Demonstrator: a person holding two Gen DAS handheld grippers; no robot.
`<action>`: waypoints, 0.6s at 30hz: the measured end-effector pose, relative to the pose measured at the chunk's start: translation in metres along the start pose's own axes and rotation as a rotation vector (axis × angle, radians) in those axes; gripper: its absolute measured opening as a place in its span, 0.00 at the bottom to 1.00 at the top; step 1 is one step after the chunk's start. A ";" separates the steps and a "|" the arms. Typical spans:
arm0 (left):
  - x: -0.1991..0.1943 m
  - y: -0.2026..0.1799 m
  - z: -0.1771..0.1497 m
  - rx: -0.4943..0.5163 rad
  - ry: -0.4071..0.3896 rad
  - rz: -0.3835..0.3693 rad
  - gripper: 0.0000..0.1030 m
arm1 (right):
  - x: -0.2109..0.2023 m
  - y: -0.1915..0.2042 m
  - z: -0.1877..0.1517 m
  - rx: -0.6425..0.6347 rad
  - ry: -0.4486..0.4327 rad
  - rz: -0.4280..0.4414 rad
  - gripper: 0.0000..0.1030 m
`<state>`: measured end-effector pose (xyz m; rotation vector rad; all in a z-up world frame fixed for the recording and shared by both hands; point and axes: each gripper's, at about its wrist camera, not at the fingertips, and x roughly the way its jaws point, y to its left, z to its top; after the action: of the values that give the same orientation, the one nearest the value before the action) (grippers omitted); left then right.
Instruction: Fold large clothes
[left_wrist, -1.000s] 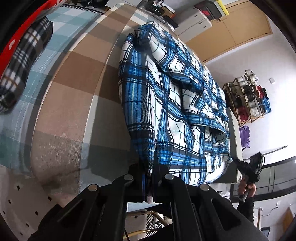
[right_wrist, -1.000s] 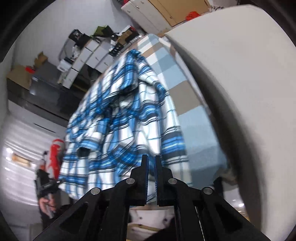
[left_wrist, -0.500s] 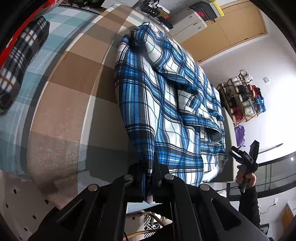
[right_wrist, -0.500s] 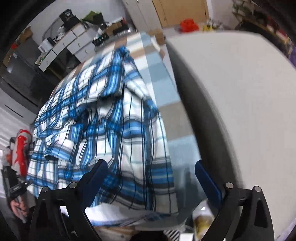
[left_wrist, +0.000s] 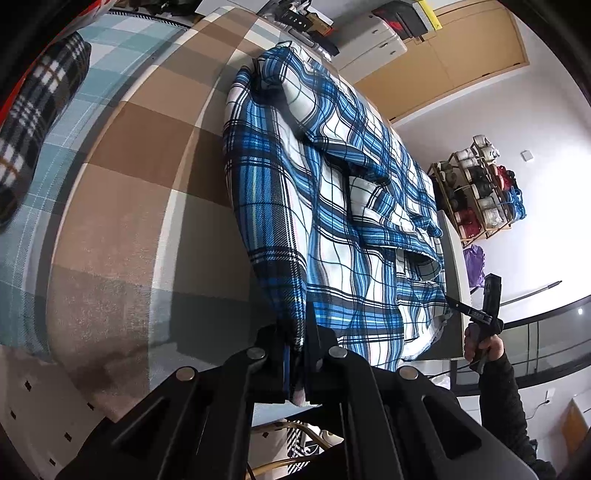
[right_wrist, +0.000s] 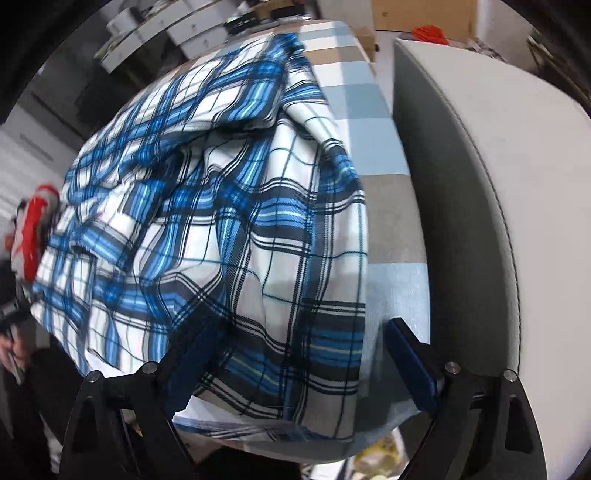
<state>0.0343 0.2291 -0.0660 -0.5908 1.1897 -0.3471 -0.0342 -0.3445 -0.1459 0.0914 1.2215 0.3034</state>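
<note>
A blue, white and black plaid shirt (left_wrist: 332, 192) lies spread along a bed covered in a checked sheet of brown, grey and pale blue squares (left_wrist: 122, 177). The shirt is rumpled, with 1 sleeve folded across its middle and its hem hanging over the near edge of the bed.

The left gripper (left_wrist: 301, 354) is clenched on the near corner of the hem; the fabric is pinched between its 2 black fingers and drapes up from them onto the bed.

The right gripper (right_wrist: 291, 354) has let go: its jaws have just been opening and stand wide apart, with blue pads (right_wrist: 410, 365) facing inward. The other hem corner lies loose between them, and no pad presses on it. In the left wrist view this gripper shows small at the far side of the bed, held in a hand (left_wrist: 480, 343) with a dark sleeve.

A pale padded headboard (right_wrist: 480, 184) rises just beside the shirt's right edge. A dark plaid garment (left_wrist: 33, 125) lies on the sheet, well apart from the shirt. A wooden rack of shoes (left_wrist: 480, 192) stands against the white wall.
</note>
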 end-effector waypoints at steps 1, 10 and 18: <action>0.001 -0.001 0.000 0.004 0.002 0.008 0.00 | 0.000 0.004 0.000 -0.014 -0.012 0.008 0.82; 0.003 -0.003 0.001 0.010 0.003 0.032 0.00 | -0.002 -0.015 -0.003 0.203 -0.146 0.365 0.07; 0.012 -0.013 0.006 0.033 0.001 -0.001 0.00 | -0.009 -0.040 -0.019 0.406 -0.327 0.627 0.06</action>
<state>0.0444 0.2135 -0.0662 -0.5620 1.1827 -0.3673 -0.0479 -0.3871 -0.1534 0.8544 0.8878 0.5550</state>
